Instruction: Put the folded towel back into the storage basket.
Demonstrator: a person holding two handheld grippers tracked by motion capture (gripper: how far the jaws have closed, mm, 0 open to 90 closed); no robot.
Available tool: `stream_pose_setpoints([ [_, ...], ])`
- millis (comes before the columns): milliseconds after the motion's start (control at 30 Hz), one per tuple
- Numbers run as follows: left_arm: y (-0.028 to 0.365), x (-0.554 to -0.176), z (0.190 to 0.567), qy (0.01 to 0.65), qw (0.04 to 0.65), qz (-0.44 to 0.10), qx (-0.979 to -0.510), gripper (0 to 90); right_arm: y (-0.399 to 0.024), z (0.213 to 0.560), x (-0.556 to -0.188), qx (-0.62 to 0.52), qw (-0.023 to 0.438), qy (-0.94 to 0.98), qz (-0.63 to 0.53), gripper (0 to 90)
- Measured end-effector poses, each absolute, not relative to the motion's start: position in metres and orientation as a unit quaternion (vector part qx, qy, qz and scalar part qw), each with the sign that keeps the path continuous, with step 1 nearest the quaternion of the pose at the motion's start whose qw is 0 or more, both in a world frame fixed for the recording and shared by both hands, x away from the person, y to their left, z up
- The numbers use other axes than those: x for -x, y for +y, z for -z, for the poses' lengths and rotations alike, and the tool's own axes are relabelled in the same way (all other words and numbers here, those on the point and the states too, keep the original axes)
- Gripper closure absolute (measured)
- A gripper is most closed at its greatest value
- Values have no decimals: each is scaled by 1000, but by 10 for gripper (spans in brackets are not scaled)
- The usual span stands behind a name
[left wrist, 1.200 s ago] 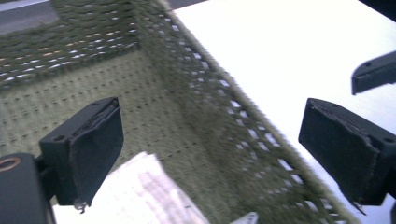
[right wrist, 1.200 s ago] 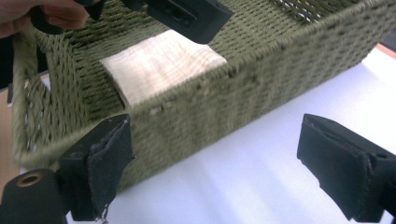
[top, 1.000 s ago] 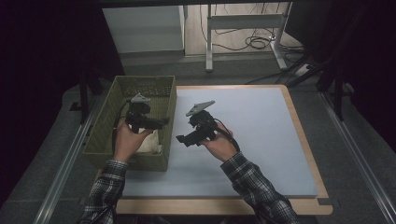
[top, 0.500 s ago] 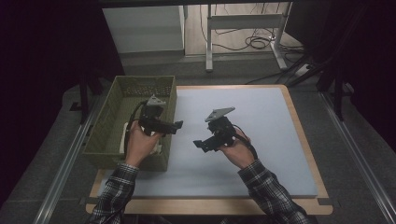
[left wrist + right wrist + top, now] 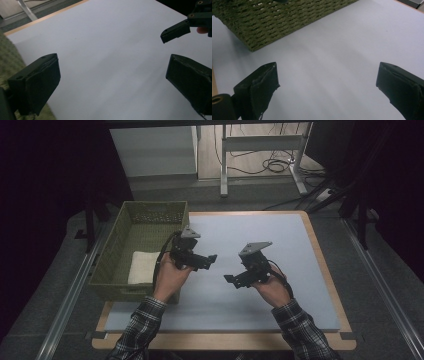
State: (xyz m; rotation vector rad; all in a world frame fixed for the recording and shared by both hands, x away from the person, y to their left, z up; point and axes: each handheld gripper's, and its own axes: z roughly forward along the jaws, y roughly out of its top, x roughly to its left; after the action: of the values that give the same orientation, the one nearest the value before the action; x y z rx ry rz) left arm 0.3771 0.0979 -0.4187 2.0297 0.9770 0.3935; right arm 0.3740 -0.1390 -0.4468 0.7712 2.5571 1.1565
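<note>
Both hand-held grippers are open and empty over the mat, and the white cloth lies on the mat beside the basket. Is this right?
Not quite. The white cloth lies inside the basket, not beside it on the mat; the high view shows this. The rest holds: the left hand-held gripper and right hand-held gripper are open and empty.

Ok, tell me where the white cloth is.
In the high view, the white cloth lies inside the green basket at the table's left, just left of the left gripper.

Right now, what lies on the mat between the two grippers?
Nothing: in the high view the blue mat is bare between the left gripper and the right gripper, both open.
</note>
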Motion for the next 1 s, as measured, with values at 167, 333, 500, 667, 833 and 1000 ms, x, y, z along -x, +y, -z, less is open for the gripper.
stream_pose_setpoints([
  [167, 76, -376, 421, 375, 420, -152, -812, 0, -158, 448, -369, -272, 121, 868, -396, 44],
  [333, 53, -372, 425, 359, 422, -147, -820, 0, -180, 447, -364, -283, 129, 863, -398, 43],
  [500, 36, -364, 435, 347, 426, -142, -823, 0, -202, 449, -359, -295, 135, 858, -399, 44],
  [667, 30, -356, 455, 345, 426, -135, -825, 0, -223, 456, -353, -311, 141, 853, -396, 44],
  [833, 30, -350, 482, 356, 418, -123, -827, 0, -241, 467, -348, -326, 146, 848, -392, 44],
  [1000, 34, -345, 504, 364, 405, -122, -830, 0, -251, 481, -345, -336, 150, 849, -380, 44],
])
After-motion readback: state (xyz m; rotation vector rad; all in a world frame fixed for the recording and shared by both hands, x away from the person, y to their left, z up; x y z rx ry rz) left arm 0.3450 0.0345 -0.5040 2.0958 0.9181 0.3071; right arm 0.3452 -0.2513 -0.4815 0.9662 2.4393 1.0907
